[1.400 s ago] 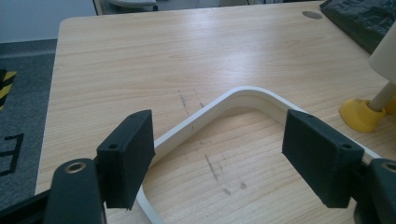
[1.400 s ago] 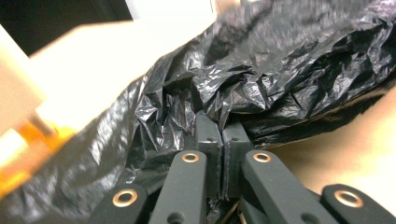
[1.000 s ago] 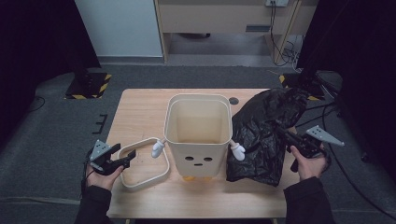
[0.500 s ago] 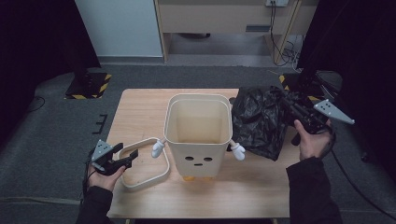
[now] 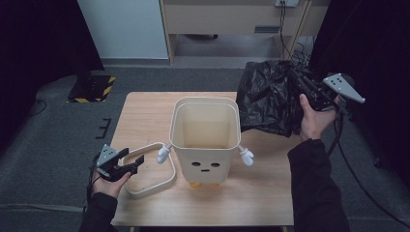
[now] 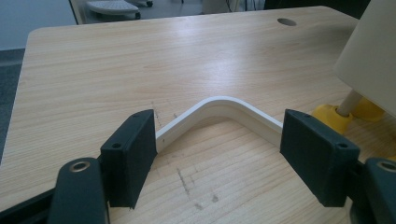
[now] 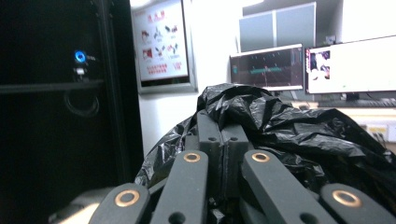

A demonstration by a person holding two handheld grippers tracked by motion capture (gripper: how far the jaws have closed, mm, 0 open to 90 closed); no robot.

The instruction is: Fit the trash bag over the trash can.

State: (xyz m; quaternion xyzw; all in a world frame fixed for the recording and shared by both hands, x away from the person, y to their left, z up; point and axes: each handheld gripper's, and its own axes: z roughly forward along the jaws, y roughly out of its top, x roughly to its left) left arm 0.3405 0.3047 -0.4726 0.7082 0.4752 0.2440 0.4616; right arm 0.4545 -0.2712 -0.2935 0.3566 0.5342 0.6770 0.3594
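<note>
bag: a black bin liner (image 5: 268,99), thin crinkled glossy film, bunched and hanging off the bench's far right corner, held up in the air
right hand-held gripper (image 5: 303,87): clenched on a fold of the liner; in the right gripper view the two pads meet with film (image 7: 280,126) billowing round them
step: judged to be lifting the liner clear so it can be shaken open (the bin's mouth is bare)
next move: likely calls for finding the liner's open edge and bringing it over the bin; the left would need to help spread it
bin (image 5: 205,140): cream plastic, square with rounded corners, tapering down, a cartoon face, small white hands, yellow feet (image 6: 331,116)
ring (image 5: 150,169): cream rounded-square rim frame, smooth, flat on the bench beside the bin
left hand-held gripper (image 5: 126,166): released, jaws wide astride a corner of the ring (image 6: 219,107), not pressing it
bench (image 5: 140,116): pale wood grain, lightly scuffed
</note>
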